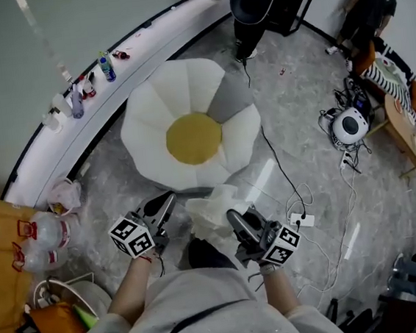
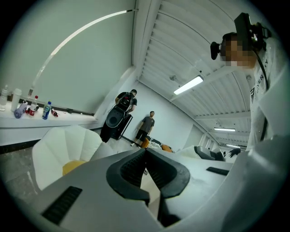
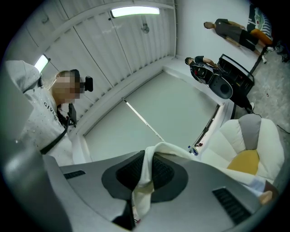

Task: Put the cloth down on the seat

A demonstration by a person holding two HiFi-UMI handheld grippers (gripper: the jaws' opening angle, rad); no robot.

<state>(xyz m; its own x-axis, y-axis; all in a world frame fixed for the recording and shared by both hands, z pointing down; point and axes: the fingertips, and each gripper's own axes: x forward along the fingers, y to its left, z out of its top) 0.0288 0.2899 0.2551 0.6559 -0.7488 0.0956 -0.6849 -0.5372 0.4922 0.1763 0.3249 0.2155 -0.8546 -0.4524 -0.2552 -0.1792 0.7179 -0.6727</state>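
Note:
The seat (image 1: 193,130) is a white petal-shaped chair with a yellow round cushion (image 1: 194,138), standing on the floor just ahead of me. A crumpled white cloth (image 1: 213,212) hangs in front of its near edge. My right gripper (image 1: 237,222) is shut on the cloth; in the right gripper view the cloth (image 3: 144,179) runs between the dark pads (image 3: 166,174) and drapes toward the seat (image 3: 247,138). My left gripper (image 1: 164,203) is to the left of the cloth, its jaws (image 2: 145,152) closed tip to tip, with the seat (image 2: 68,145) beyond.
A curved white ledge (image 1: 129,48) with several bottles (image 1: 107,68) runs behind the seat. A black speaker on a stand (image 1: 253,2) and a person (image 1: 369,8) are at the back right. Cables and a power strip (image 1: 302,219) lie on the floor to the right; plastic bags (image 1: 45,231) sit at left.

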